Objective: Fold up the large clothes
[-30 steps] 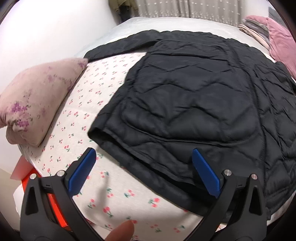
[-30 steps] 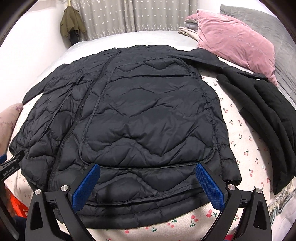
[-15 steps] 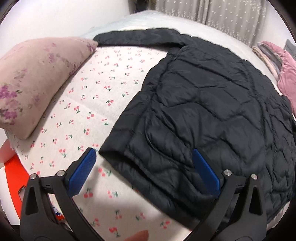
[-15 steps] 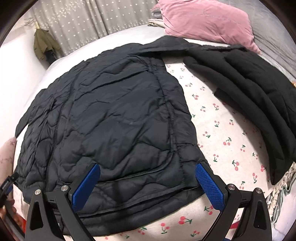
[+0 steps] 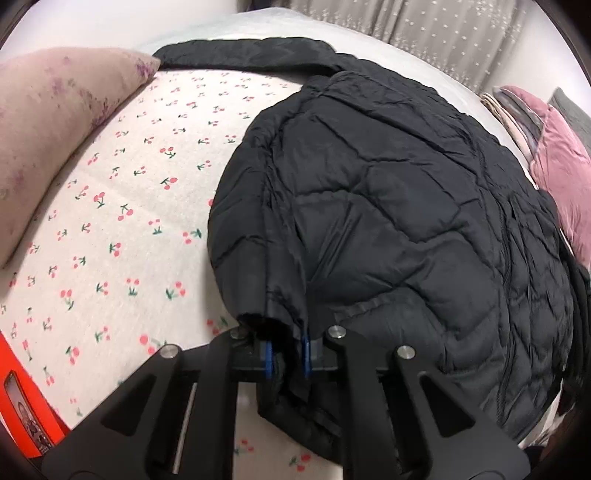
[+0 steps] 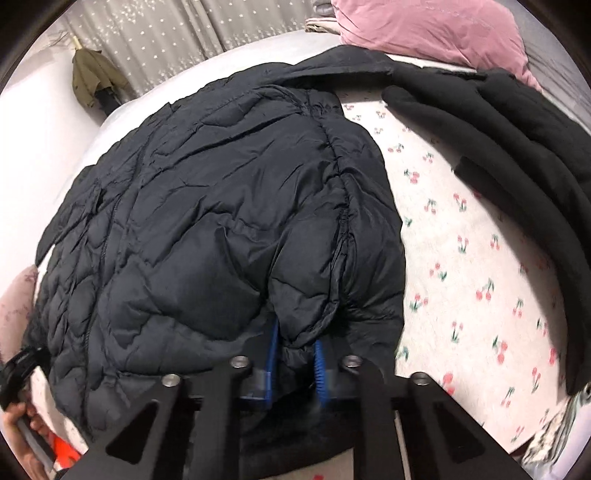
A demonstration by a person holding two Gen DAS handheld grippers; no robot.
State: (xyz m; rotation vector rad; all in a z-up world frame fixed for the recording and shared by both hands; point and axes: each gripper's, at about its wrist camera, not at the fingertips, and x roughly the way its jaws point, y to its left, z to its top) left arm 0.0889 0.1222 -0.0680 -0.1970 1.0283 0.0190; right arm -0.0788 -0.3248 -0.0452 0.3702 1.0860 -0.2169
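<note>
A black quilted jacket [image 5: 388, 221] lies spread on a cherry-print bed [image 5: 122, 206]. The left claw [image 5: 286, 354] and right claw [image 6: 295, 363], both at 6 o'clock, each pinch its near hem. A floral pillow [image 5: 55, 129] sits at 10 o'clock.

The jacket [image 5: 388, 206] is black quilted cloth, puffy, with a faint sheen and fine wrinkles along the stitch lines. The bed [image 5: 122, 206] wears a matt cream sheet, softly napped, printed with small red cherries. At the bed's left edge, a pillow [image 5: 55, 122] in dull pink cloth, faded purple flowers, a bit fuzzy. Near the right edge, a second black garment [image 6: 517, 155], matt and fleecy, no shine at all. At the far right corner, a pink cushion [image 6: 424, 29], velvety with a soft gloss. Left hand-held gripper [image 5: 287, 353]: matt black plastic frame, bright metal screw heads, ribbed blue pads [image 5: 269, 356]. Right hand-held gripper [image 6: 295, 363]: same build.
</note>
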